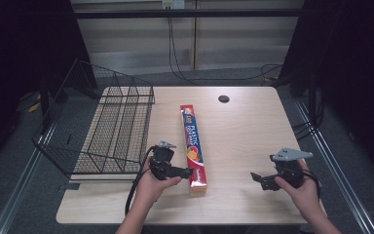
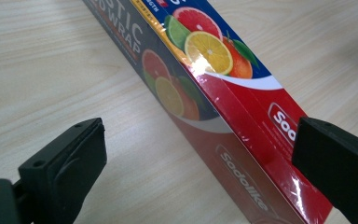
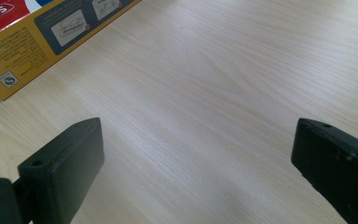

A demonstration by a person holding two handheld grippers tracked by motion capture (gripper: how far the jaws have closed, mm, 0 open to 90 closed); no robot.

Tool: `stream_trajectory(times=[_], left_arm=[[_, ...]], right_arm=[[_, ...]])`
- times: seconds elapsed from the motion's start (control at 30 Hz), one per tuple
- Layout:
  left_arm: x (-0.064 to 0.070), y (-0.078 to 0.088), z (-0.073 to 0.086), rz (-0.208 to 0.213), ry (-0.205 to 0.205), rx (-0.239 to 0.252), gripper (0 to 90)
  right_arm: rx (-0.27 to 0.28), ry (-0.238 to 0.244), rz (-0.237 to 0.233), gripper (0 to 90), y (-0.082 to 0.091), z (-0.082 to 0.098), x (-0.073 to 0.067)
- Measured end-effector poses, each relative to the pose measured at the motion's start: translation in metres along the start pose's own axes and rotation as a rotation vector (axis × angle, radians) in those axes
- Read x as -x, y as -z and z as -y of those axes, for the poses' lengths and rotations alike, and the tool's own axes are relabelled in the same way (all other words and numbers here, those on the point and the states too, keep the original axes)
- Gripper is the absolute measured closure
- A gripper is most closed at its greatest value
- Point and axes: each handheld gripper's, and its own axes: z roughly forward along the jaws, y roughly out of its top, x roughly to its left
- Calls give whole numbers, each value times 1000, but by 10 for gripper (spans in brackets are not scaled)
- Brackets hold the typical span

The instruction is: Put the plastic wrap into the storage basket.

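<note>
A long red and blue plastic-wrap box (image 1: 193,145) with citrus pictures lies lengthwise in the middle of the wooden table (image 1: 243,131). My left gripper (image 1: 189,171) is at the box's near end, coming from its left side. In the left gripper view the box (image 2: 214,93) runs between the open jaws of the left gripper (image 2: 196,158), one jaw on each side, neither clearly touching. My right gripper (image 1: 259,180) is held low to the right of the box, jaws pointing toward it. That right gripper (image 3: 196,163) is open over bare wood, with the box's yellow end (image 3: 32,42) farther ahead.
A black wire basket (image 1: 126,96) stands on the table's left part, overhanging its left edge, close beside my left hand. A round cable hole (image 1: 223,99) is near the far edge. Cables (image 1: 268,70) lie on the floor behind the table.
</note>
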Motion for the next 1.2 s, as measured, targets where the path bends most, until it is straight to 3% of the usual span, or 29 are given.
stream_trajectory(times=[0.13, 0.37, 0.63, 0.87, 1.03, 1.2], left_arm=[[0, -3, -6, -6, 20, -3, 31], [2, -8, -17, -9, 2, -15, 36], [1, -14, -25, -25, 20, -13, 44], [1, -18, -32, -14, 45, -13, 54], [2, -23, -38, -18, 39, -32, 58], [4, -26, -45, -31, 45, -21, 74]], right_arm=[[3, 6, -2, 23, -1, 0, 0], [5, 2, 0, 23, -1, 0, 1], [0, -3, -9, 23, -1, 0, 0], [2, 5, -7, 23, -1, -1, 1], [4, 5, -3, 23, 0, -1, 1], [4, 6, -5, 23, 0, -1, 1]])
